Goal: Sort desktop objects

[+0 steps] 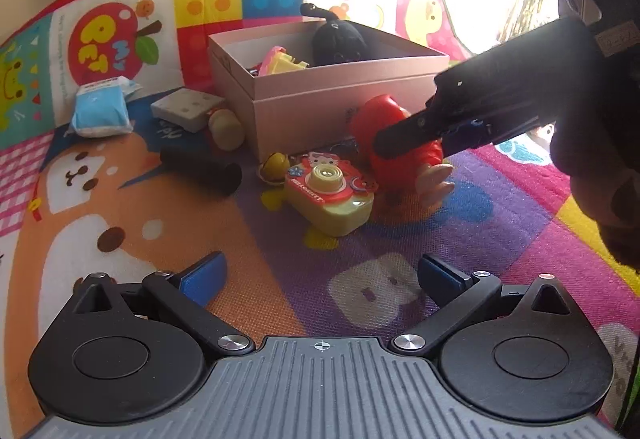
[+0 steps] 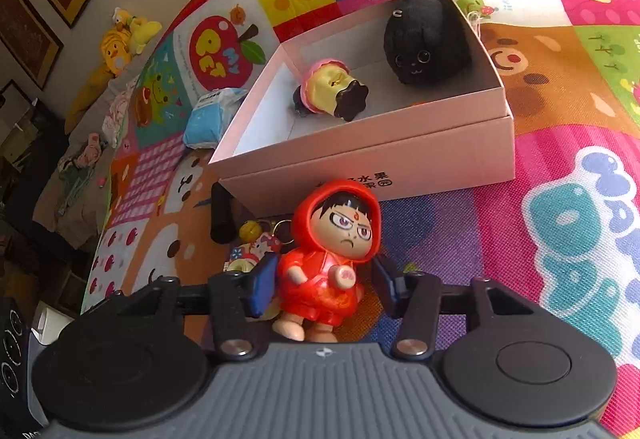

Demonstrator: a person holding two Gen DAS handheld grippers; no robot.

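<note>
A red hooded figure [image 2: 326,259] stands on the play mat just in front of the pink box [image 2: 360,159]. My right gripper [image 2: 322,285] straddles its body: the left pad touches the red robe, and a sliver of mat shows at the right pad. In the left wrist view the right gripper [image 1: 394,137] reaches across the red figure [image 1: 380,119] from the right. My left gripper [image 1: 320,279] hangs open over the mat with nothing between its fingers. Inside the box lie a black plush [image 2: 424,43] and a yellow and pink toy [image 2: 328,87].
Beside the figure lie a Hello Kitty toy camera [image 1: 328,195], a yellow bell [image 1: 274,167] and a black cylinder [image 1: 200,167]. Left of the box are a blue tissue pack [image 1: 100,111], a small white box [image 1: 186,107] and a wooden doll [image 1: 226,129]. Plush toys [image 2: 120,39] sit past the mat's far edge.
</note>
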